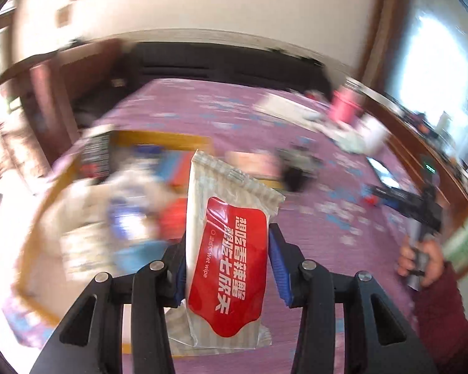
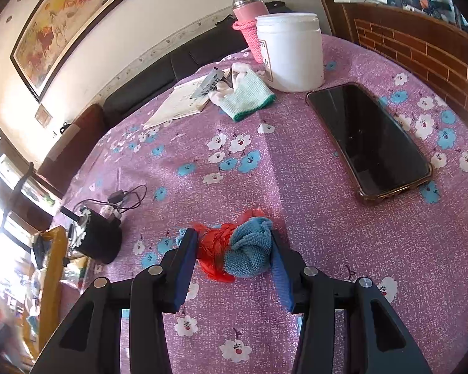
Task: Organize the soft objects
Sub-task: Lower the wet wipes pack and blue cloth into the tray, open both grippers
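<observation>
- Left gripper (image 1: 227, 268) pinched a red-label wet wipe pack (image 1: 231, 249) across its width, both blue pads against its sides, pack upright & clear of the purple floral tablecloth (image 1: 265, 118).
- Yellow-rimmed tray (image 1: 159, 138) w/ mixed items sat blurred behind-left: prob. the drop spot. Best to carry pack level over the rim, lower it, then release; soft pack could slip if squeezed off-centre.
- Right gripper (image 2: 234, 255) clamped a blue microfibre cloth (image 2: 249, 252) bundled w/ a red plastic bag (image 2: 213, 249), resting on the cloth-covered table. Shd hold steady, keep clear of the phone (image 2: 368, 140) & black cup (image 2: 98, 240).
</observation>
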Available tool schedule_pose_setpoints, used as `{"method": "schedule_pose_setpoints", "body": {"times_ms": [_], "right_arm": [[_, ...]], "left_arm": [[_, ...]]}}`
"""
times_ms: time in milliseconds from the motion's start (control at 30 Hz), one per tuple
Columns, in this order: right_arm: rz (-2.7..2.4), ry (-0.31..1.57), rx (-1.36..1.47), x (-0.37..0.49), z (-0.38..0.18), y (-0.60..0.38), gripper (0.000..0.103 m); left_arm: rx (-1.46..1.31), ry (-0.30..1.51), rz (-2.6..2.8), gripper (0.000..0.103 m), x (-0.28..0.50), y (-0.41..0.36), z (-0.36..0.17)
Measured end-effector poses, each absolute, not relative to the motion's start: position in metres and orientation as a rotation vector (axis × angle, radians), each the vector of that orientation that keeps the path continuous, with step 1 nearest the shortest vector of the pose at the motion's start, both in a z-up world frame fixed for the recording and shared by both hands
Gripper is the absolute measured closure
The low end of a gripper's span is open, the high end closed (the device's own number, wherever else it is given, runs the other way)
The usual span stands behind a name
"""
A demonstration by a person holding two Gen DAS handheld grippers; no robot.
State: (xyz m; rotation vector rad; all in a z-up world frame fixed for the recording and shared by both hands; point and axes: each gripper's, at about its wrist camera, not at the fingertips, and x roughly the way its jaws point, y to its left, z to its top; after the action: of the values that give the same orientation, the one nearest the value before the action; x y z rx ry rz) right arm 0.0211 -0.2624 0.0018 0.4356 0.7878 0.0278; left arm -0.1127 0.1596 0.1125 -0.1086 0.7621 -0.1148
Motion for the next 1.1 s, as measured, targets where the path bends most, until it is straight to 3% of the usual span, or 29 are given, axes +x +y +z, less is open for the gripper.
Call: {"method": "schedule_pose_setpoints", "body": {"times_ms": [233,467,533,567,767,933,1100], "right_arm": [[0.050,0.746,0.416,-0.010,0.035,-0.245,0.054],[0.319,0.742,0.287,-0.043,0.083,-0.139,0.054],[0.396,0.756,0.245,-0.047,0.087,-0.103,0.054],[0.441,0.768,0.224,-0.049,0.087,-0.082,0.054],[0.681,0.847,0.070,-0.062,0.081,0.040,0.054],[0.786,0.886,-0.074,-0.076,0.063,0.120,0.053],[0.781,0.905,-0.165,-0.073,0.043,0.159,0.045]], "left_arm": [[-0.187,0.823,0.151,0.060,-0.120,0.269,0.085],[-0.272,0.853,0.206,0.058,-0.106,0.320,0.062],[-0.271,0.865,0.196,0.038,-0.105,0.323,0.058],[-0.275,0.865,0.192,0.035,-0.104,0.324,0.056],[-0.319,0.814,0.161,0.031,-0.124,0.326,0.069],[-0.280,0.744,0.210,0.017,-0.143,0.324,0.090],[-0.194,0.689,0.354,0.009,-0.149,0.329,0.100]]}}
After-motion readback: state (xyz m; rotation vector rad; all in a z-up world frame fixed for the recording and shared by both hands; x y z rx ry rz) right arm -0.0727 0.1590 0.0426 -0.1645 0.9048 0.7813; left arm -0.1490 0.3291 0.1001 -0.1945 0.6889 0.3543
